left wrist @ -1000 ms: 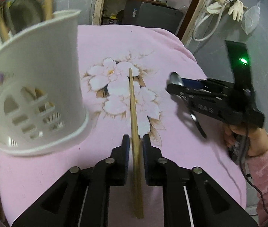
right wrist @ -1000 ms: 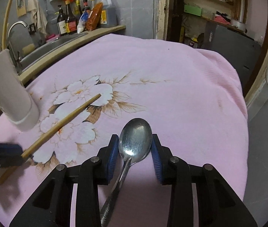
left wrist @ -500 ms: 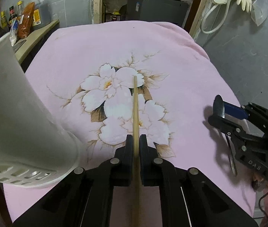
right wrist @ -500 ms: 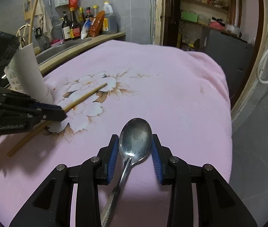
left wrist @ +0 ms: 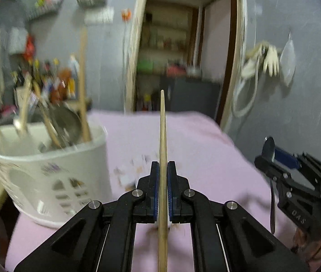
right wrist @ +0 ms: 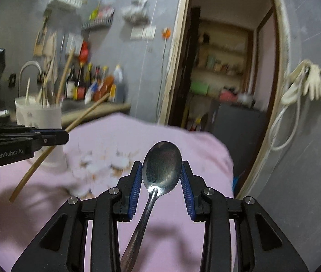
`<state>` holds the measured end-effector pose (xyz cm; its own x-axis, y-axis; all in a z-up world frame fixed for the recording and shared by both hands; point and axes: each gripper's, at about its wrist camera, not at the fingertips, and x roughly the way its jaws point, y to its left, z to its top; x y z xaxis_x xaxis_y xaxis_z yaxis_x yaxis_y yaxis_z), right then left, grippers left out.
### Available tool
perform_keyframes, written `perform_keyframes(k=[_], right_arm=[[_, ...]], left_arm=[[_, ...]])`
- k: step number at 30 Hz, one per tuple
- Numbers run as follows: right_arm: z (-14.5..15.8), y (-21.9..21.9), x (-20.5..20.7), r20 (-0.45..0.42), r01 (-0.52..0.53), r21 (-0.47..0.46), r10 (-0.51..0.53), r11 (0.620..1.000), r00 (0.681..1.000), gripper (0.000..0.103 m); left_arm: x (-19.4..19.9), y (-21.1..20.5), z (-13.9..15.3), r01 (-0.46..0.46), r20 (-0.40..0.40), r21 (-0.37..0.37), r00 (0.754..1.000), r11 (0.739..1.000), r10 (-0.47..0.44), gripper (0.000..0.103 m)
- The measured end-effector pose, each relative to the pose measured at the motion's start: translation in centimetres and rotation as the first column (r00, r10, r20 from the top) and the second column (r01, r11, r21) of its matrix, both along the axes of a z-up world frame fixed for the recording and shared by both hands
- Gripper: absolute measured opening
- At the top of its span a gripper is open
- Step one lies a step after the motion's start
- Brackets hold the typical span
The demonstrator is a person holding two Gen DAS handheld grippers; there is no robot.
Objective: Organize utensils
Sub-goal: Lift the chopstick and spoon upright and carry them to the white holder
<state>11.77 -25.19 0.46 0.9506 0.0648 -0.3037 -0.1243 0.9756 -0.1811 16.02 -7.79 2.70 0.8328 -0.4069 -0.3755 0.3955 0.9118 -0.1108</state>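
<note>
Left tool (left wrist: 163, 174) clamped on chopstick (left wrist: 163, 136), right tool (right wrist: 161, 181) clamped on spoon (right wrist: 162, 165), both raised for dropping into holder (left wrist: 47, 172).

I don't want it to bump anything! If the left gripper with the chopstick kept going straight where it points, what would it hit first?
Probably nothing close. The left gripper, jaws shut on the chopstick, points over the pink cloth toward the dark cabinet in the doorway. The white holder sits off to the left. Depth is hard to judge.
</note>
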Motion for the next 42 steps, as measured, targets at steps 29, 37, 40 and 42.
perform_keyframes(k=[29, 37, 40, 42], right_arm=[[11.5, 11.2, 0.0, 0.565, -0.076, 0.012, 0.056, 0.997, 0.823, 0.032], [11.1, 13.4, 3.4, 0.558, -0.305, 0.171, 0.163, 0.937, 0.813, 0.032], [10.1, 14.3, 4.2, 0.567, -0.315, 0.184, 0.161, 0.931, 0.808, 0.032], [9.5, 14.7, 4.6, 0.568, -0.311, 0.189, 0.155, 0.931, 0.808, 0.032]], left_arm=[[-2.1, 14.2, 9.9, -0.192, 0.452, -0.283, 0.837, 0.940, 0.308, 0.005], [0.8, 20.4, 9.0, -0.194, 0.402, -0.408, 0.839, 0.892, 0.366, 0.005], [2.2, 22.0, 8.0, -0.230, 0.363, -0.459, 0.833, 0.858, 0.417, 0.005], [3.0, 22.6, 7.4, -0.259, 0.350, -0.470, 0.823, 0.844, 0.448, 0.005]])
